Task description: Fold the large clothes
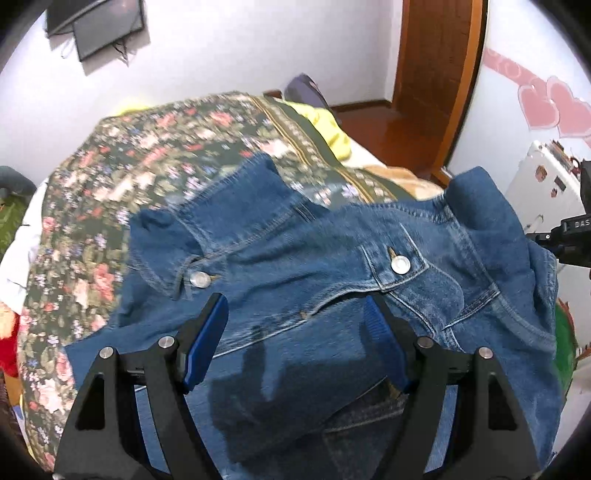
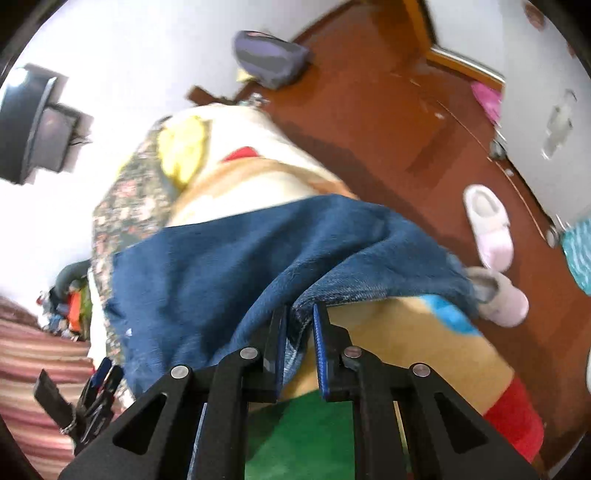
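Observation:
A blue denim jacket (image 1: pixel 332 266) lies front up on the floral bedspread (image 1: pixel 147 155), its silver buttons and chest pockets showing. My left gripper (image 1: pixel 297 306) hangs open just above the jacket's lower front, its blue pads apart and empty. In the right wrist view the jacket (image 2: pixel 236 266) drapes over the bed's edge. My right gripper (image 2: pixel 300 314) is shut on a fold of the jacket's edge, with denim pinched between its pads. The right gripper's body shows at the far right of the left wrist view (image 1: pixel 576 229).
The bed carries a yellow cloth (image 1: pixel 332 129) and a beige blanket (image 2: pixel 406 332). Pale slippers (image 2: pixel 487 225) lie on the wooden floor (image 2: pixel 388 110) beside the bed. A dark screen (image 1: pixel 96 26) hangs on the wall. A brown door (image 1: pixel 436 74) stands behind.

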A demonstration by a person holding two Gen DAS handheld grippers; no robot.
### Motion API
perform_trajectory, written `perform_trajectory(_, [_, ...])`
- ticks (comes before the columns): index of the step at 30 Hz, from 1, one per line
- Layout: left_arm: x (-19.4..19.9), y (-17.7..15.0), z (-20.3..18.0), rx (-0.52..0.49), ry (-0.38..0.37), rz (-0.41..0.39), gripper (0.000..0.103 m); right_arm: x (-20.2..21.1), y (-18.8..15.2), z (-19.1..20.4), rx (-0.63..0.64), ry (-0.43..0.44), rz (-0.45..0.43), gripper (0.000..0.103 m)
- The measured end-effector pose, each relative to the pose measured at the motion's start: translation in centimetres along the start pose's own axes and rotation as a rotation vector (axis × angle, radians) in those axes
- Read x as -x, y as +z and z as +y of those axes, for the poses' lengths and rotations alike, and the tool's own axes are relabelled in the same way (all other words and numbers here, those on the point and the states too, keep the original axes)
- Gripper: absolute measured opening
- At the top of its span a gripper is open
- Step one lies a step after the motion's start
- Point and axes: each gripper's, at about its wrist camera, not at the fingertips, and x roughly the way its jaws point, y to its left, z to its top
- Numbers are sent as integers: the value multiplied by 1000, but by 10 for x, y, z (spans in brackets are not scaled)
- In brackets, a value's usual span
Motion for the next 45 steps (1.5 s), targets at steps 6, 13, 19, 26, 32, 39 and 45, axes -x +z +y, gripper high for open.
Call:
perform_trajectory(6, [36, -5, 23, 53, 6, -67, 75, 18, -22, 79, 161, 132, -23, 11])
perform_trajectory(13, [81, -30, 61, 115, 38, -129, 75, -8, -73, 196, 389, 237, 38, 11])
perform_trajectory(19, [96, -62, 87, 144, 28, -94, 75, -62, -129, 240, 573, 44, 42, 12])
perform_trajectory(26, [83, -83, 75, 119, -25, -22, 75, -92, -130, 230, 614, -43, 211, 12])
perform_trajectory(32, [72, -62, 25, 23, -110, -9, 75, -61, -113, 214, 525, 40, 345, 12])
perform_trajectory(39, [52, -20, -37, -134, -107, -11, 76, 14, -102, 196, 667, -82, 69, 12])
perform_trajectory(45, [25, 4, -73, -179, -119, 42, 76, 6, -40, 136, 592, -260, -10, 12])
